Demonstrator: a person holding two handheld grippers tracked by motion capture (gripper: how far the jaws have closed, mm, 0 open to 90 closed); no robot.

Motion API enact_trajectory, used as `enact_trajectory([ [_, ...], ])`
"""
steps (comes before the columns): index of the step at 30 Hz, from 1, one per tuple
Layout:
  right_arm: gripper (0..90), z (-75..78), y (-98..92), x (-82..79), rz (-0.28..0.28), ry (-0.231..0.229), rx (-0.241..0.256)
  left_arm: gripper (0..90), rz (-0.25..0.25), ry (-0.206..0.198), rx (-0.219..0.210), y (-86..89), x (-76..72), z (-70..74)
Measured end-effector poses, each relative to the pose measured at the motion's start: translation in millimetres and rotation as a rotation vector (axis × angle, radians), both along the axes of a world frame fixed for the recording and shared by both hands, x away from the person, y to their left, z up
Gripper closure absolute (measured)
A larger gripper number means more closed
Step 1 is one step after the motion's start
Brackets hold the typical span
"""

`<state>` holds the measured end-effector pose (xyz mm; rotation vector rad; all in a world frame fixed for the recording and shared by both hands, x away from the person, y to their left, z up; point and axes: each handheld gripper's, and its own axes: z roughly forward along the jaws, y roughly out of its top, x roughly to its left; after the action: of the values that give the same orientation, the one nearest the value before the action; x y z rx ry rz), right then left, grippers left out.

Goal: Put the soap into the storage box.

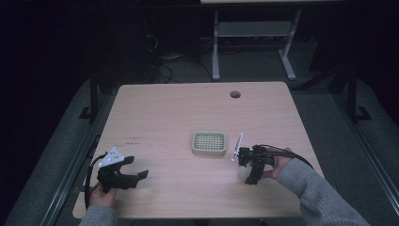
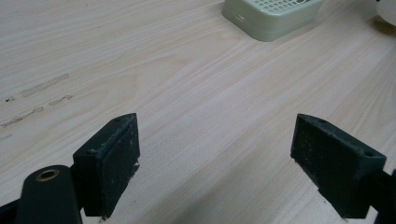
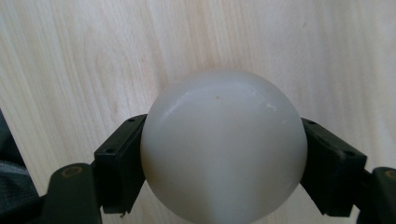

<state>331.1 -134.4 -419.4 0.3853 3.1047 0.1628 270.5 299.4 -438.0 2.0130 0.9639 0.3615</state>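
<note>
Over the bench (image 1: 164, 108), in the high view, the right hand-held gripper (image 1: 244, 165) sat near the front right edge, just below a thin white card (image 1: 237, 147) and beside a pale green tray (image 1: 209, 143) with a gridded top. The left hand-held gripper (image 1: 139, 170) rested well apart at the front left. From the left gripper view, its jaws stood wide apart over bare, light wood grain, grasping nothing, the tray (image 2: 271, 16) far ahead. From the right gripper view, the jaws were clamped on a smooth, glossy white ball (image 3: 223, 147), which sat low over the wood. The grasp looked made; the next move likely called for a steady lift, since so slick and round a thing could slip.
</note>
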Motion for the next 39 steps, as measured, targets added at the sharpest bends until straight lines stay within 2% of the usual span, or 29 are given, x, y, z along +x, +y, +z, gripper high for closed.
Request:
enact_trajectory([
  [7, 23.3, 11.8, 9.3, 8.4, 0.012, -0.019, 0.007, 15.3, 0.001, 0.001, 0.001, 0.6, 0.1, -0.1],
  [19, 23.3, 27.4, 20.0, 21.8, 0.014, -0.026, 0.024, 15.3, -0.001, 0.002, 0.008, 1.1, 1.4, -1.2],
  [34, 23.3, 39.4, 34.3, 36.3, 0.022, -0.019, 0.032, 15.3, 0.004, 0.002, 0.006, 2.3, 2.4, -0.8],
  [39, 23.2, 44.8, 41.9, 40.3, 0.036, -0.033, 0.037, 15.3, 0.006, 0.004, 0.007, 2.4, 2.8, -0.9],
])
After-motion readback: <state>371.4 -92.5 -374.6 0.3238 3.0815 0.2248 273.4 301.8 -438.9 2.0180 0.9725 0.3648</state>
